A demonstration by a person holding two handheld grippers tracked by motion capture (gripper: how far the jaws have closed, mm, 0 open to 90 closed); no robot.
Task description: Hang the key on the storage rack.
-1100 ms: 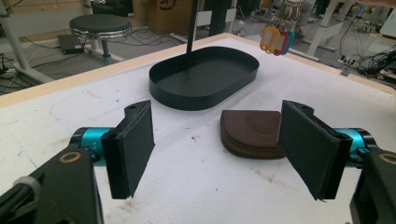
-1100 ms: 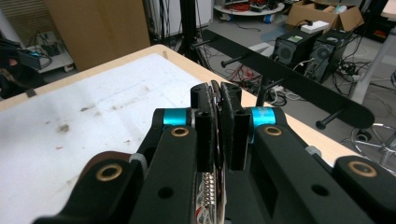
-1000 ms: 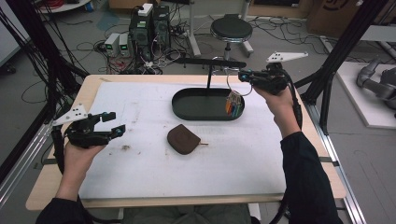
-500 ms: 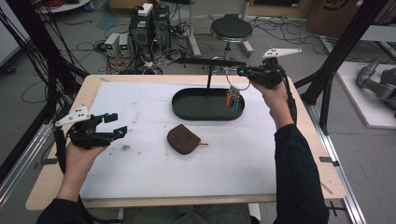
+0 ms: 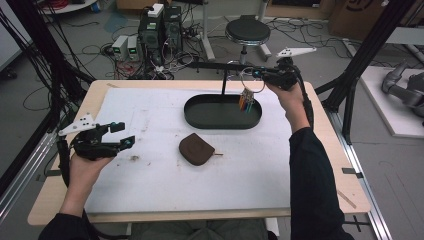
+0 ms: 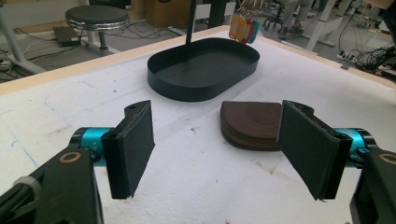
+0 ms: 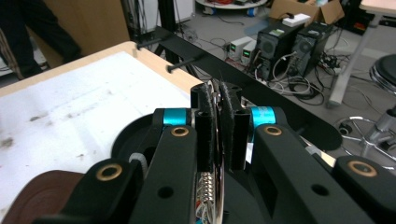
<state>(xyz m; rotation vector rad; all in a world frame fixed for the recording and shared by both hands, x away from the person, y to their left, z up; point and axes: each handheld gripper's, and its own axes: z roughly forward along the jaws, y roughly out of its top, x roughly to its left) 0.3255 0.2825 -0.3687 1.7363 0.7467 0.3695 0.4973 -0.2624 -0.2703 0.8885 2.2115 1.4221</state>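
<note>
My right gripper point(image 5: 259, 74) is shut on a metal key ring point(image 5: 247, 79) and holds it up over the right end of the black oval tray point(image 5: 200, 118). Coloured key tags point(image 5: 245, 101) dangle from the ring into the tray; the same tags point(image 6: 243, 29) hang above the tray's far rim point(image 6: 201, 91) in the left gripper view. In the right gripper view the ring point(image 7: 216, 140) is pinched between the pads point(image 7: 204, 122). A brown zipped pouch point(image 5: 195, 148) lies on the white mat in front of the tray. My left gripper point(image 5: 121, 134) stands open at the left, and the pouch point(image 6: 252, 123) lies ahead of its jaws.
A black stand with a horizontal bar point(image 5: 215, 66) and short pegs point(image 7: 186, 65) rises behind the tray. The white mat point(image 5: 150, 190) covers the wooden table point(image 5: 340, 165). Computers, cables and a stool point(image 5: 247, 31) stand on the floor beyond the far edge.
My right gripper has lifted the key ring away from the tray and moved it back toward the stand's bar. The left gripper has stayed put.
</note>
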